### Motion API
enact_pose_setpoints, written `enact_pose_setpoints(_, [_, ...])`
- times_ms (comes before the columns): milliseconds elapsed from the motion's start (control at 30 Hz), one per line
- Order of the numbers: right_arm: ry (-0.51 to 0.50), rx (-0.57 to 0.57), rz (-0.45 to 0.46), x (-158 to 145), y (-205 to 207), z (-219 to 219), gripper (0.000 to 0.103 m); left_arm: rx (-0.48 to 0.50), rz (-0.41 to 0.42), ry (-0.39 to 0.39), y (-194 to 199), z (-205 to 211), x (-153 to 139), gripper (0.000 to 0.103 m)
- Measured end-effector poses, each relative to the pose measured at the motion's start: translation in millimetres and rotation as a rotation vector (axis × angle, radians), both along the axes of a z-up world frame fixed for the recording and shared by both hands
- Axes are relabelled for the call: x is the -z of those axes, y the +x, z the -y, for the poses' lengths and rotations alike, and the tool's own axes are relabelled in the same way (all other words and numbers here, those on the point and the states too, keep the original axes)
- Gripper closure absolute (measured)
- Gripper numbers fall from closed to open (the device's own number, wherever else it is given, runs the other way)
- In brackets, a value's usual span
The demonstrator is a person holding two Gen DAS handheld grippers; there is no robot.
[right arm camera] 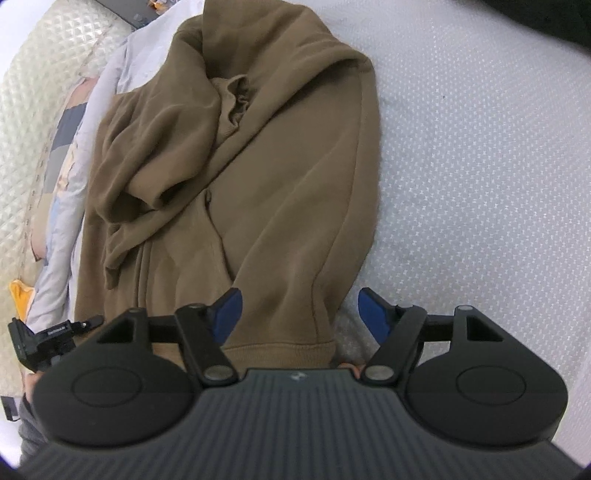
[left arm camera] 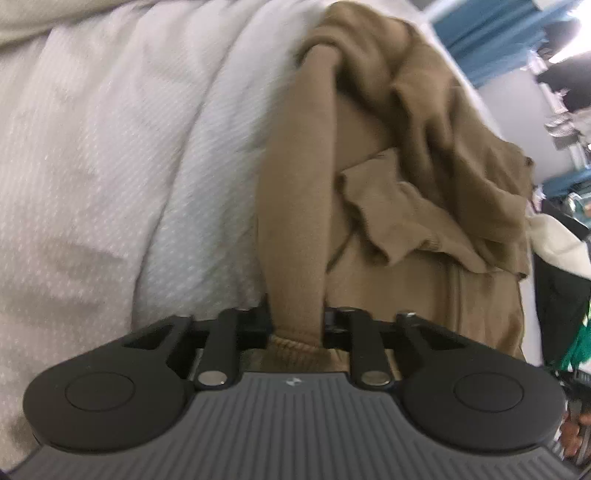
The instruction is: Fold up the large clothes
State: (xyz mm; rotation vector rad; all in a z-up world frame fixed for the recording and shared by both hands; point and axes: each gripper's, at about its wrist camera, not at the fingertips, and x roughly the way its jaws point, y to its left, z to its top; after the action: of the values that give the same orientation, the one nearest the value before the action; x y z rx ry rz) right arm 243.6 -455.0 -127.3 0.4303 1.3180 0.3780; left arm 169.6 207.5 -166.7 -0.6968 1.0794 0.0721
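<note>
A brown sweatshirt (right arm camera: pixel 236 155) lies crumpled on a white dotted bed sheet (right arm camera: pixel 480 166). My right gripper (right arm camera: pixel 295 314) is open, its blue fingertips (right arm camera: pixel 227 314) standing either side of the sweatshirt's ribbed hem (right arm camera: pixel 280 352). In the left wrist view the sweatshirt (left arm camera: pixel 406 184) is bunched up. My left gripper (left arm camera: pixel 295 325) is shut on a brown sleeve (left arm camera: pixel 291 221) near its ribbed cuff (left arm camera: pixel 295 347), and the sleeve stretches away from it. The left gripper also shows at the lower left of the right wrist view (right arm camera: pixel 48 339).
A cream quilted blanket (right arm camera: pixel 40 92) and a patterned pale cover (right arm camera: pixel 70 147) lie left of the sweatshirt. The white sheet (left arm camera: pixel 110 166) spreads to the left in the left wrist view. Blue curtains (left arm camera: pixel 480 33) and room clutter stand at the far right.
</note>
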Motion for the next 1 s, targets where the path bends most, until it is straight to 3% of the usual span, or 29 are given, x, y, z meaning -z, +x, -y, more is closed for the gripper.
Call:
enact_pose_setpoints(67, [-0.021,-0.016,-0.004,0.1,1.9,-4.2,0.032,0.024,0.081,-0.016,-5.0,1.7,-9.8,0.091])
enact_pose_setpoints(167, [-0.055,-0.052,0.018,-4.7,2.4,-14.0,0.032,-0.004,0.206,-0.124,-17.0,-7.7,-15.4,0.092])
enact_pose_setpoints(300, [-0.062,-0.049,0.002,0.7,9.2,-17.5,0.032,-0.051,0.258,-0.215,-25.5,-13.3,-14.6,0.092])
enact_pose_setpoints(533, [-0.055,0.011,-0.05,30.3,29.6,-15.9,0.032,-0.075,0.25,-0.246,-35.4,-15.5,-11.1,0.092])
enact_pose_setpoints(667, [-0.047,0.027,-0.078,43.5,38.7,-22.9,0.029,-0.083,0.227,-0.238,-19.9,-15.1,1.4,0.091])
enact_pose_setpoints(833, [-0.099,-0.024,-0.072,43.1,39.7,-47.2,0.029,-0.107,0.177,-0.236,-18.7,-14.9,8.3,0.091])
enact_pose_setpoints(1000, [-0.064,-0.068,-0.053,31.8,32.6,-58.0,0.029,-0.089,0.099,-0.189,-13.4,-10.7,12.6,0.087])
